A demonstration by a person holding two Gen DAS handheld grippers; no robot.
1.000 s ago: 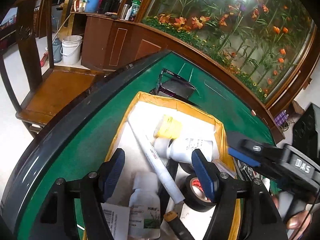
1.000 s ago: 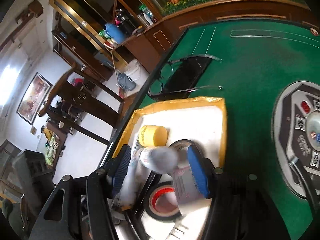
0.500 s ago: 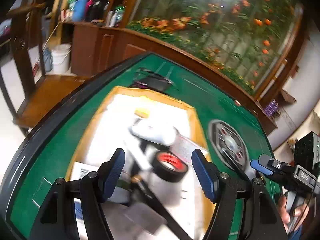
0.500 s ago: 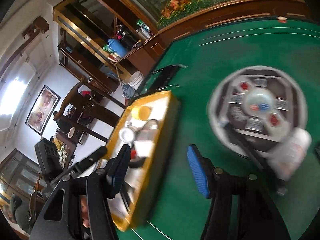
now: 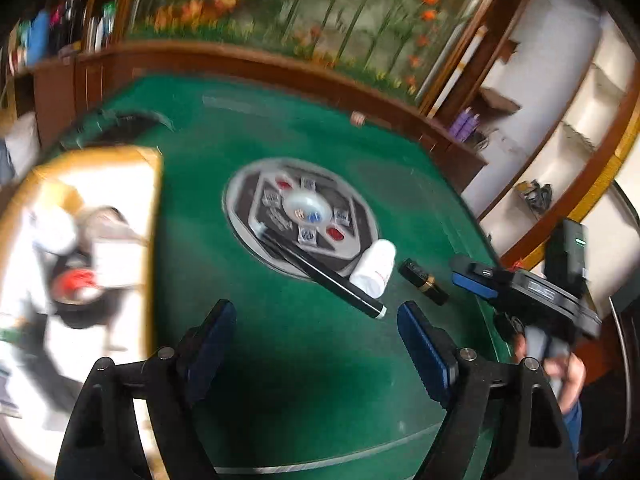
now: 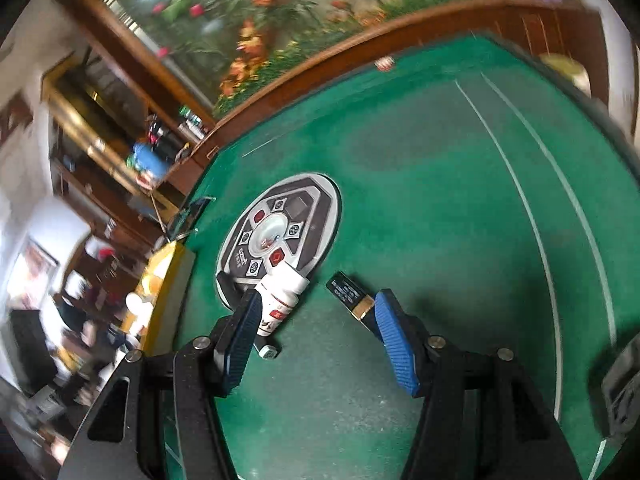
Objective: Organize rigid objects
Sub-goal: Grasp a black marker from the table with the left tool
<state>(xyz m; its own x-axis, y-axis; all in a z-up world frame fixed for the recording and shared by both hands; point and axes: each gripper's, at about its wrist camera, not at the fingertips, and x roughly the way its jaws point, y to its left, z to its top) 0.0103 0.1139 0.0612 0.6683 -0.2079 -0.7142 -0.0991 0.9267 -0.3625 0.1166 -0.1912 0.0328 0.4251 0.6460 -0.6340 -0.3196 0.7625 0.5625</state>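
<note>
On its side on the green bench [image 6: 420, 208]: white bottle [image 6: 282, 296], far end up against the rim of the round control panel [image 6: 316, 200], just beside a black pen [image 5: 320, 276], near a small black-and-gold case [image 6: 352, 296]. Main risk, as judged: rolling away. Round body, smooth felt, nothing chocking the near side, so any off-centre nudge probably enough to send it across the bench or into the pen. Second risk: closing on the wrong thing, or on two at once, with bottle and case this close together. Third: heavy blur in both views, hence poor aim. Relative to the right fingers [image 6: 244, 336]: bottle ahead and off to the left, near end overlapped by the left-hand tip, not centred in the gap; cannot tell whether touching. Case just ahead of the other tip. Gap about half open, nothing held. Relative to the left fingers [image 5: 210, 336]: bottle well ahead and to the right, pen tip just beyond the gap; just been opening, now wide apart, nothing between. Further out: yellow-rimmed tray [image 5: 154, 240] of mixed items at the left edge of the bench, well apart from the bottle.
</note>
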